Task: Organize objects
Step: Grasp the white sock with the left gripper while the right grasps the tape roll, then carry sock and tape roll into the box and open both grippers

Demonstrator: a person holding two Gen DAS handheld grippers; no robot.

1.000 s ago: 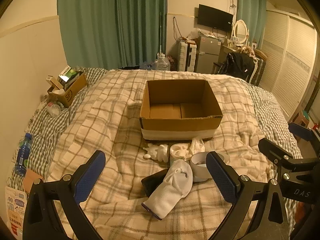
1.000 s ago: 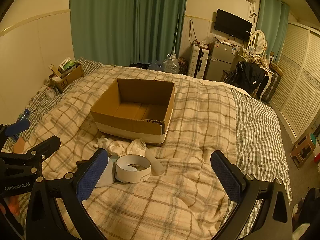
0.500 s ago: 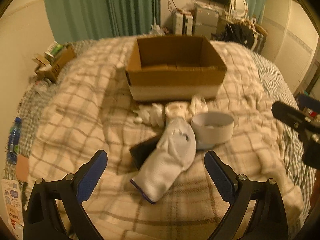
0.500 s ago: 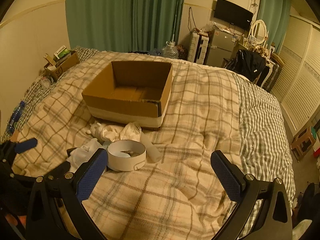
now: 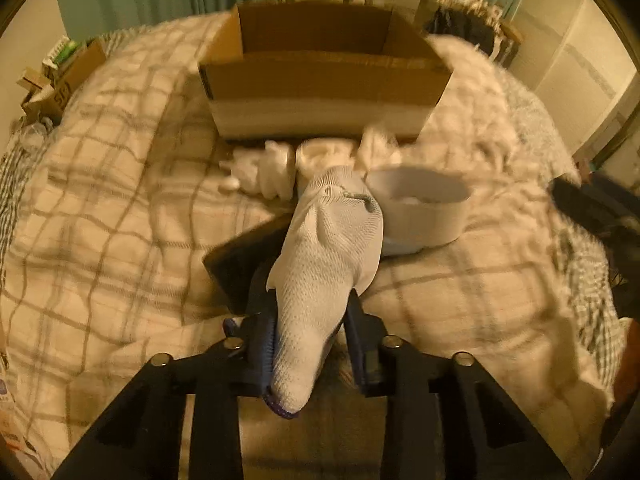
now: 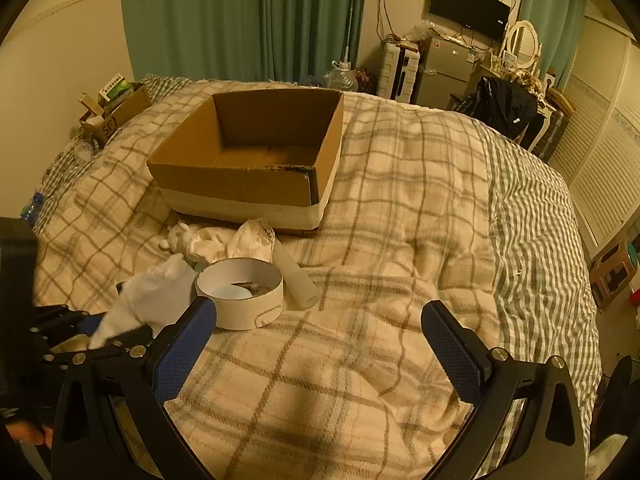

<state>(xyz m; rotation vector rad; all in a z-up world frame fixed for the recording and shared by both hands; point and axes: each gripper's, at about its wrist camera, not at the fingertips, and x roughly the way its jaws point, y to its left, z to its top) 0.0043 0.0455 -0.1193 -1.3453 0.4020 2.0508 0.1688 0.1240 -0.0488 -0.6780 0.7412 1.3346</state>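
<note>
My left gripper [image 5: 310,320] is shut on a white sock [image 5: 328,256], which runs forward from its fingers over a dark flat object [image 5: 244,256]. The sock [image 6: 152,300] and left gripper [image 6: 92,334] also show low on the left in the right wrist view. An open cardboard box [image 5: 324,76] [image 6: 256,156] stands on the bed just beyond. A white round container [image 5: 420,208] [image 6: 240,292], crumpled white cloths [image 5: 272,168] [image 6: 208,240] and a pale tube [image 6: 294,276] lie in front of the box. My right gripper [image 6: 320,344] is open and empty above the blanket.
The plaid blanket [image 6: 400,240] covers the whole bed. A small box of clutter [image 6: 116,108] and a plastic bottle [image 6: 32,204] lie at the bed's left side. A fridge, TV and dresser stand beyond the bed; louvred closet doors [image 6: 600,152] are on the right.
My left gripper has moved forward and down onto the sock and shut on it. The right gripper has shifted slightly closer to the objects and stays open.
</note>
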